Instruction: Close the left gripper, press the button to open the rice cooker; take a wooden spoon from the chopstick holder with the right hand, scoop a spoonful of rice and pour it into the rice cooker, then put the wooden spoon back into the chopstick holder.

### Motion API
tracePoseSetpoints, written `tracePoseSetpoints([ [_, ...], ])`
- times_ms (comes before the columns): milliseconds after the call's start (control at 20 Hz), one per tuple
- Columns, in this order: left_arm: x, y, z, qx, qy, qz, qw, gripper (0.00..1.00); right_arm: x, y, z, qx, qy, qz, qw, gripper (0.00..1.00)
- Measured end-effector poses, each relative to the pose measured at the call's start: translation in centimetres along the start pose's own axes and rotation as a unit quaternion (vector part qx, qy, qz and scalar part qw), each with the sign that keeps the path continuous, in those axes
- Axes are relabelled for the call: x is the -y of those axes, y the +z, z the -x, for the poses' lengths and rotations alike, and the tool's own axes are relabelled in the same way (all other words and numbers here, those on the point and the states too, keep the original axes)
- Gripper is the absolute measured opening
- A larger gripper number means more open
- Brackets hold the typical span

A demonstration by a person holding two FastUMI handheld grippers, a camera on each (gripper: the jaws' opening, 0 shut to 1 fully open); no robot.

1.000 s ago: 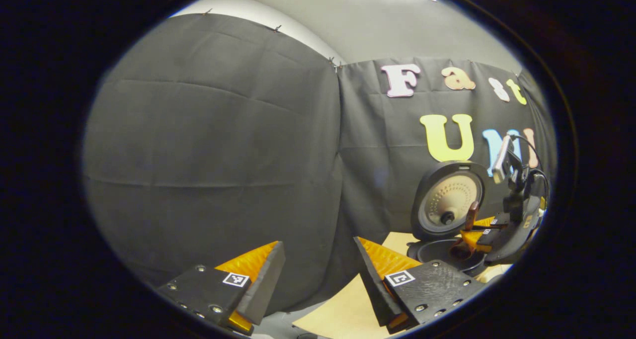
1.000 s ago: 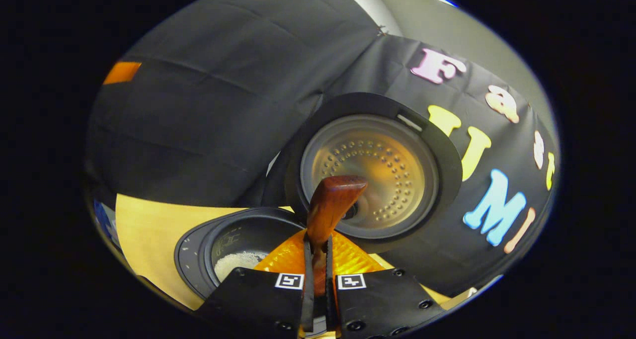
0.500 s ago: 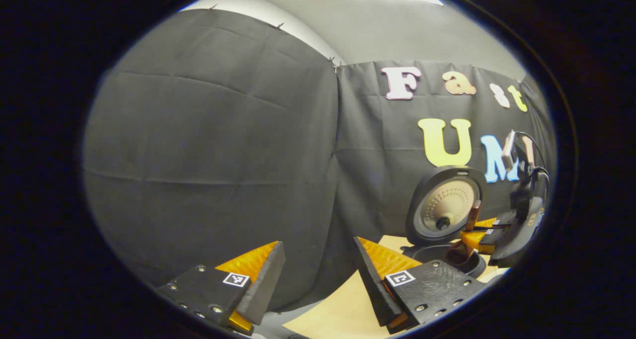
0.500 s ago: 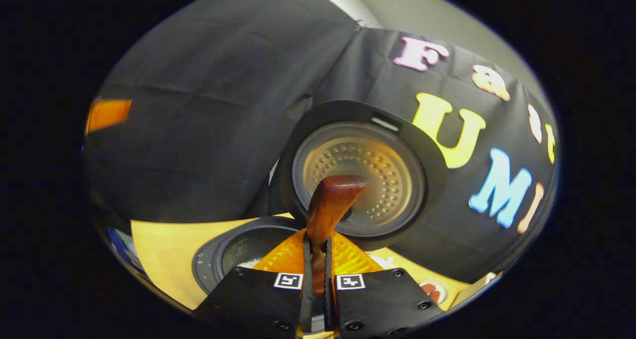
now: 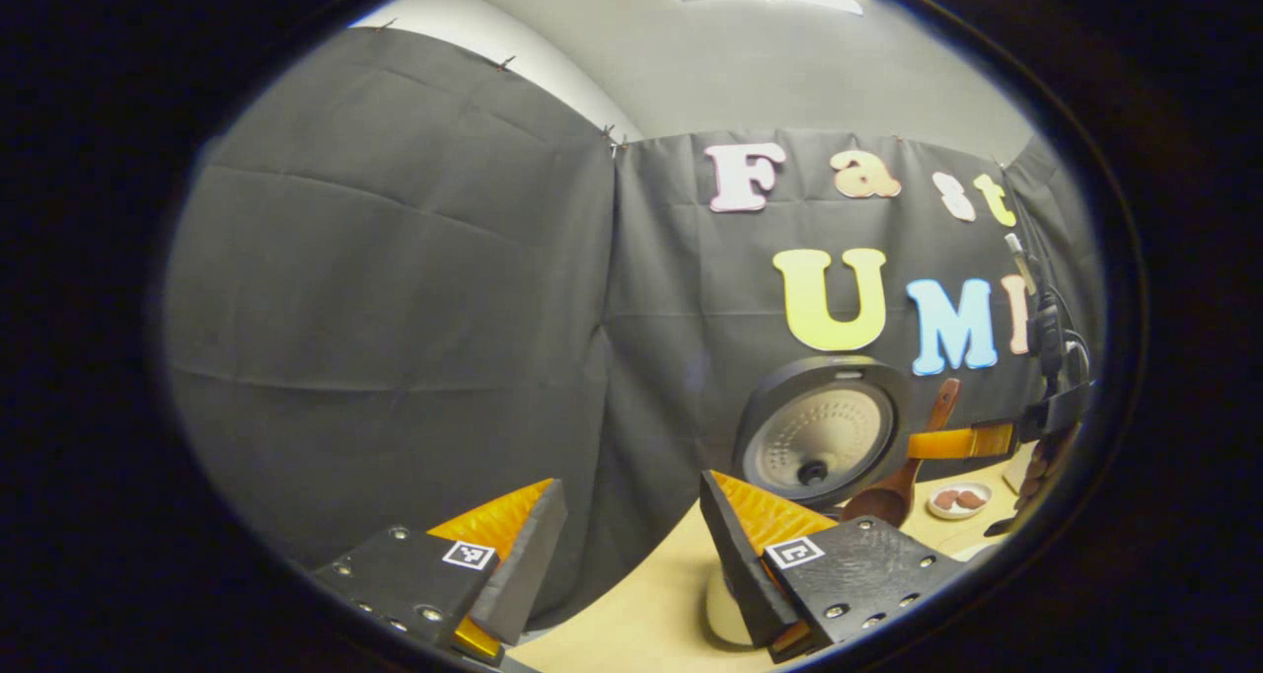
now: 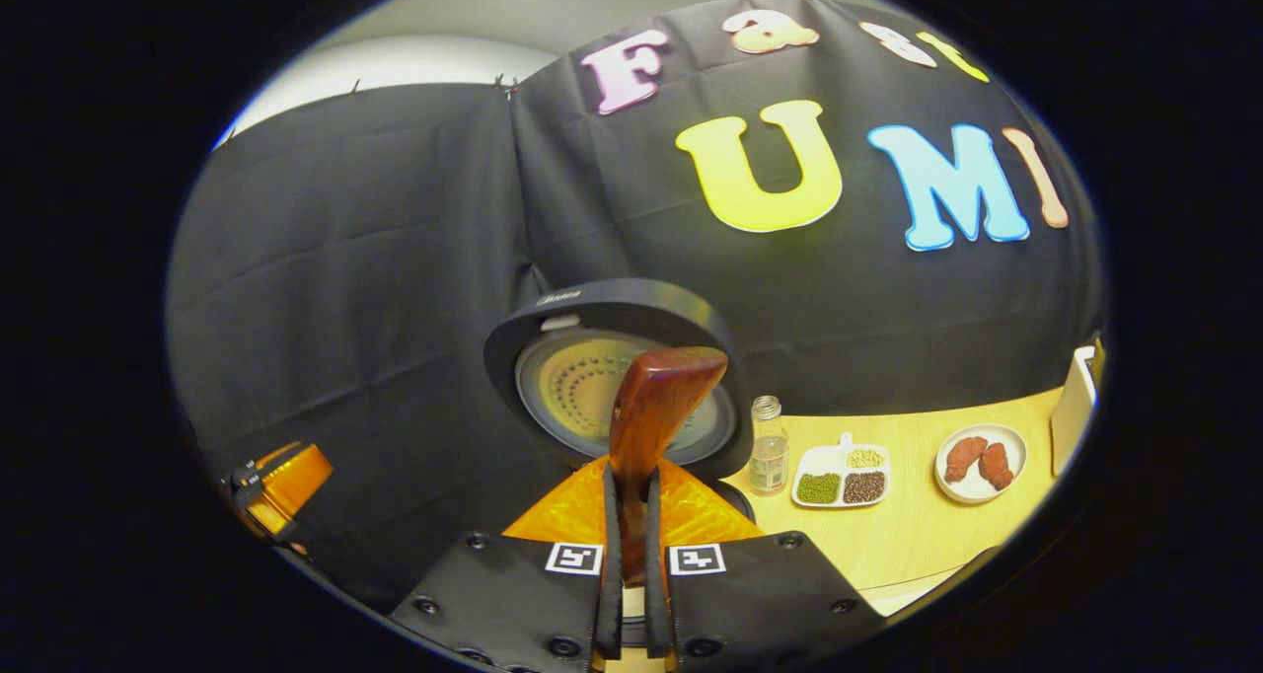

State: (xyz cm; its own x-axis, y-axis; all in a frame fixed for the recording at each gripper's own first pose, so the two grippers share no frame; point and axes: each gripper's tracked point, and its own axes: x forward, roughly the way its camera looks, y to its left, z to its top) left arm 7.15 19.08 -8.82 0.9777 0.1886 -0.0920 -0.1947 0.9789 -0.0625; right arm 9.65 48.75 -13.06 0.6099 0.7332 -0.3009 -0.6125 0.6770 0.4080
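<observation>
In the right gripper view my right gripper (image 6: 631, 481) is shut on the handle of the wooden spoon (image 6: 659, 402), whose end sticks up in front of the rice cooker's raised lid (image 6: 592, 308). The left gripper view has that spoon (image 5: 903, 476) hanging bowl down just right of the open rice cooker lid (image 5: 817, 434), with the right gripper (image 5: 962, 443) clamped on it. My left gripper (image 5: 631, 515) stands open with nothing between its fingers, off to the left of the cooker. The cooker's pot is mostly hidden.
On the wooden table (image 6: 918, 545) right of the cooker stand a small glass jar (image 6: 768, 446), a divided white dish of beans (image 6: 844, 476) and a small plate with brown pieces (image 6: 980, 461). A white object (image 5: 725, 604) sits behind my left gripper's right finger.
The right gripper has drawn the spoon up and away from the cooker pot and turned right, bringing the jar and dishes into view. The left gripper stayed open and swung its view right.
</observation>
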Motion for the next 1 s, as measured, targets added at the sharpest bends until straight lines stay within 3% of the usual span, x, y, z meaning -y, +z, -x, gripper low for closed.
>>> tracePoseSetpoints([
  [100,2.6,0.6,-0.1,0.004,-0.016,-0.007,1.000,0.83,1.6,1.0,1.5,0.011,-0.005,-0.021,1.000,0.07],
  [350,8.8,2.4,-0.3,0.018,-0.061,-0.012,0.998,0.83,7.0,3.5,6.1,0.035,-0.036,-0.049,0.997,0.11],
  [450,11.0,2.6,-0.3,0.019,-0.077,-0.010,0.997,0.83,9.4,3.8,8.0,0.042,-0.057,-0.054,0.996,0.07],
  [500,12.0,2.7,-0.3,0.018,-0.084,-0.009,0.996,0.83,10.4,4.0,8.9,0.045,-0.067,-0.056,0.995,0.11],
  [1000,20.1,3.2,-0.1,0.020,-0.133,-0.016,0.991,0.84,21.9,4.3,18.6,0.079,-0.176,-0.087,0.977,0.11],
])
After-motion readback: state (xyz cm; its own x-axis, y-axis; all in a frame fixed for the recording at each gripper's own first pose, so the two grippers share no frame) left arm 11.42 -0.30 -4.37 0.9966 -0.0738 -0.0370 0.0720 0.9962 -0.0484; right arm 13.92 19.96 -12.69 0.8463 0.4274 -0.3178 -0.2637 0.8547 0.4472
